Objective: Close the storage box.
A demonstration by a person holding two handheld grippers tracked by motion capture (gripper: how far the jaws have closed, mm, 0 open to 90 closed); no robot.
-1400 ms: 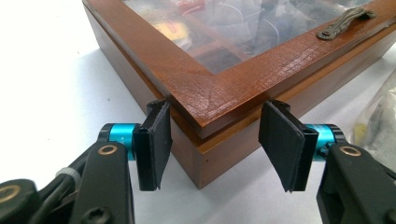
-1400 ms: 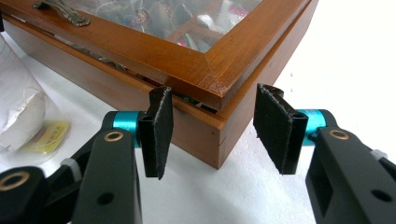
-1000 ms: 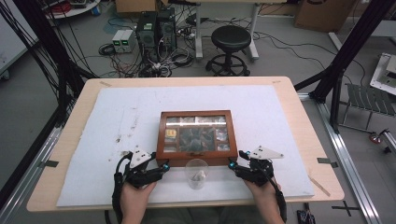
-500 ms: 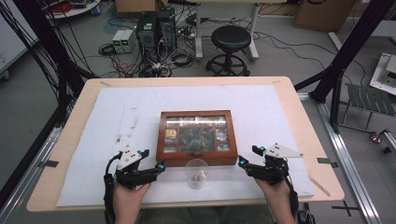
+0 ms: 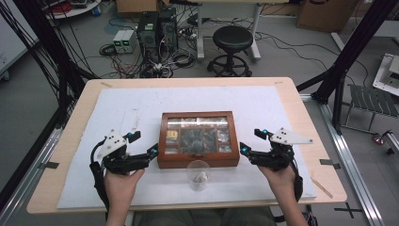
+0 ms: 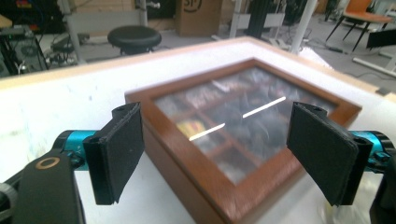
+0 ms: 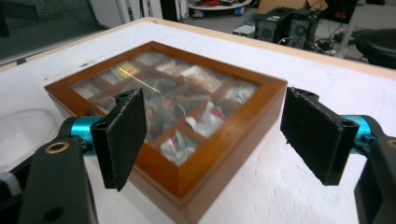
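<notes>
On the left, the left gripper [image 5: 141, 149] is held above the white mat [image 5: 117, 110] that covers the desk [image 5: 80, 101], just off the left front corner of the wooden box [image 5: 197, 140]. Its fingers [image 6: 119, 156] stand wide apart and have just been opening; nothing is between the pads, and in the left gripper view the corner of the box shows in the gap beyond them, not touched.

The box sits near the middle of the mat, flat, with its glass lid shut. Through the glass you can make out a grid of small compartments with packets in them, one of them yellow; the rest is too blurred by glare to name. Just in front of the box, between the two hands, stands a clear plastic cup [image 5: 198, 174], upright, with something small and pale inside, close to the box's front wall. I cannot tell whether it touches.

On the right, the right gripper [image 5: 250, 144] mirrors the other one, just beside the right front corner of the box and clear of it. Its fingers [image 7: 122, 135] are also spread wide and have just been opening, with nothing gripped; the right gripper view looks across the box's near corner through the gap. Behind the desk, on the floor, stand a black stool [image 5: 232, 49] and a computer tower [image 5: 156, 30].
</notes>
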